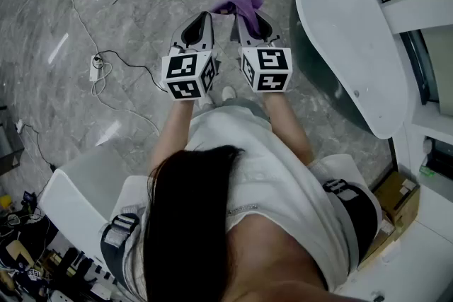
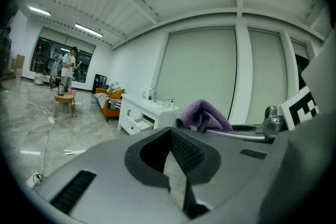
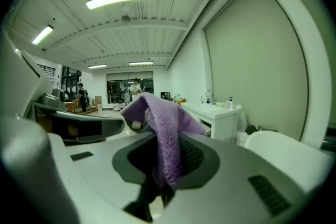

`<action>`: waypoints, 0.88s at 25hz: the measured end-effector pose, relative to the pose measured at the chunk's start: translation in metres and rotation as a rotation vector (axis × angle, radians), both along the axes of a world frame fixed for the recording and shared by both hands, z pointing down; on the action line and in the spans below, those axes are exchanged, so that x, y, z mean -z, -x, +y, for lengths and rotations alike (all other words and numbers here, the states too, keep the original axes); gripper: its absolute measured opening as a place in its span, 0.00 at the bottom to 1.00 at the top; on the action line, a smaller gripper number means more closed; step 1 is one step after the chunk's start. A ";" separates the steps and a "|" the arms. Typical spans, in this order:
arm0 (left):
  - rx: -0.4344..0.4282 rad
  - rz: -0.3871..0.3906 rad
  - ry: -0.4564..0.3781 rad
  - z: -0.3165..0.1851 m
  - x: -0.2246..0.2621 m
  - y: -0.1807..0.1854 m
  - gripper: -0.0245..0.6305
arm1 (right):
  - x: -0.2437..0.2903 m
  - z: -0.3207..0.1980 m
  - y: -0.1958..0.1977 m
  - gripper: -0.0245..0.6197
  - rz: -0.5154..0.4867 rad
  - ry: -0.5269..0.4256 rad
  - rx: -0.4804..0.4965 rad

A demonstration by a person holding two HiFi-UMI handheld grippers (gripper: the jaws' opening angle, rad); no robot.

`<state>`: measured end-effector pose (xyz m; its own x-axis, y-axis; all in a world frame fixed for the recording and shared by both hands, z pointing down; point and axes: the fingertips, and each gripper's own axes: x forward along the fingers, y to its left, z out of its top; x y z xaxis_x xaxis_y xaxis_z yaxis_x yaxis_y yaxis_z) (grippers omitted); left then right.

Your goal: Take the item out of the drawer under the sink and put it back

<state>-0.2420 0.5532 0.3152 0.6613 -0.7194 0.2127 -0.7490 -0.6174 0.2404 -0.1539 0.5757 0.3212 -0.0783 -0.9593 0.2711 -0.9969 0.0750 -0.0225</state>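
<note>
A purple cloth point(image 3: 164, 118) hangs over the tips of my right gripper point(image 3: 163, 150), whose jaws are shut on it. In the head view the purple cloth point(image 1: 241, 2) bunches up just beyond the right gripper point(image 1: 252, 19). My left gripper point(image 1: 202, 19) is held close beside it at the same height. The left gripper point(image 2: 172, 136) has its jaws together with nothing between them, and the cloth point(image 2: 206, 115) shows just past them. A white sink cabinet point(image 2: 148, 113) stands across the room with one drawer point(image 2: 139, 123) pulled out. The same sink cabinet point(image 3: 218, 114) appears ahead on the right.
A white oval bathtub point(image 1: 354, 39) lies close on my right. A power strip point(image 1: 97, 67) with trailing cables lies on the marble floor at the left. Far off stand a small wooden table point(image 2: 63, 98), an orange sofa point(image 2: 107, 103) and a few people.
</note>
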 end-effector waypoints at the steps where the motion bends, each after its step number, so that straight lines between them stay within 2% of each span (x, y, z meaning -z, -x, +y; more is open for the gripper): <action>1: -0.003 0.001 0.001 0.000 0.000 0.000 0.04 | 0.000 0.000 0.001 0.17 0.000 0.000 -0.001; 12: -0.026 0.010 -0.003 0.002 0.001 -0.003 0.04 | 0.001 0.005 -0.001 0.17 -0.016 -0.001 -0.033; 22: -0.047 0.019 -0.014 -0.016 0.004 0.017 0.04 | 0.003 -0.012 0.023 0.17 -0.014 -0.007 -0.051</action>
